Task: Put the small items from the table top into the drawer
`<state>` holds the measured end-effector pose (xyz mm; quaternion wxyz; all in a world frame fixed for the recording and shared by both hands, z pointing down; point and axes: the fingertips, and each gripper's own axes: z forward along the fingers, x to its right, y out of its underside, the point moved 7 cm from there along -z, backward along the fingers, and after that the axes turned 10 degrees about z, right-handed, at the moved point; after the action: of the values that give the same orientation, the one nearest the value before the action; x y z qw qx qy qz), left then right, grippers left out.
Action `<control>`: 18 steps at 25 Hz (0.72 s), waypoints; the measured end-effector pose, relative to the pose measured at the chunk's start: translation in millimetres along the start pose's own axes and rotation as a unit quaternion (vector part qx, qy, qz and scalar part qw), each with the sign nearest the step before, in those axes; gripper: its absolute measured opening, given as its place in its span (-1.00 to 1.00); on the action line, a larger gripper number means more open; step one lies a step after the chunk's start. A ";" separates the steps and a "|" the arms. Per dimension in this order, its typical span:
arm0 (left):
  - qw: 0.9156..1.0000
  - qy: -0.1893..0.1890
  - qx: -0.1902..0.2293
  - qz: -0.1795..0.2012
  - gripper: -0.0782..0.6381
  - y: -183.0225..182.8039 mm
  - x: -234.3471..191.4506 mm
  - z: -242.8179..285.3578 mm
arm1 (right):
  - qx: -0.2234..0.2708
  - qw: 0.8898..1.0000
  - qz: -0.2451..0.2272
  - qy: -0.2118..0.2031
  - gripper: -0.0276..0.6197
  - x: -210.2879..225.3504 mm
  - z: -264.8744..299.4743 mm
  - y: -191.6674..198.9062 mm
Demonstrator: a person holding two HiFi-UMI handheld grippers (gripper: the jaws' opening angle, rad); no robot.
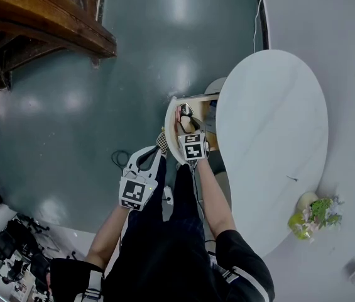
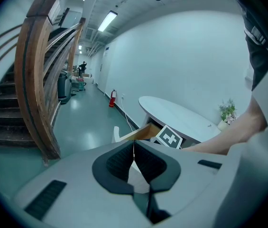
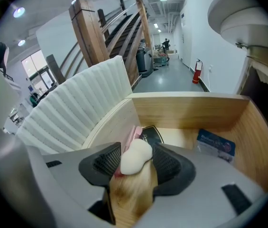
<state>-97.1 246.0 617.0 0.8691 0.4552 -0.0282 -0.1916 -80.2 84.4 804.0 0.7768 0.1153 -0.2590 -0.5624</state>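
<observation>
The right gripper [image 3: 137, 152] reaches into the open wooden drawer [image 3: 190, 112], its pads closed against a white lumpy item [image 3: 134, 159] that is too blurred to identify. It half hides a pink item [image 3: 133, 134] and a black packet [image 3: 151, 133], and a blue packet [image 3: 215, 145] lies nearby. The left gripper [image 2: 134, 161] is closed on nothing, short of the drawer.

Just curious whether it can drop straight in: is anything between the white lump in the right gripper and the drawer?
Nothing visible blocks it. The right gripper holds the white lump over the open drawer. A pink item and dark card already lie under it, a blue packet further right.
</observation>
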 end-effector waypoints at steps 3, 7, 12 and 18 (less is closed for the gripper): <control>1.000 0.000 -0.001 0.001 -0.72 0.6 0.9 -1.0 | 0.000 1.000 0.000 0.000 -0.27 0.0 -1.4 0.6; 1.000 0.000 -0.001 0.002 -0.72 0.7 1.5 -0.3 | 0.000 1.000 0.001 0.001 -0.27 1.7 -0.7 0.3; 1.000 -0.001 0.001 0.003 -0.72 0.1 2.0 -1.8 | 0.001 1.000 0.006 -0.001 -0.27 0.8 -2.9 0.3; 1.000 0.000 0.005 0.008 -0.72 -6.5 4.4 -4.1 | 0.009 1.000 0.003 0.008 -0.27 3.3 -12.8 -4.9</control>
<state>-94.1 244.2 608.8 0.8681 0.4594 -0.0330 -0.1849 -76.7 78.2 791.8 0.7793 0.1261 -0.2576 -0.5572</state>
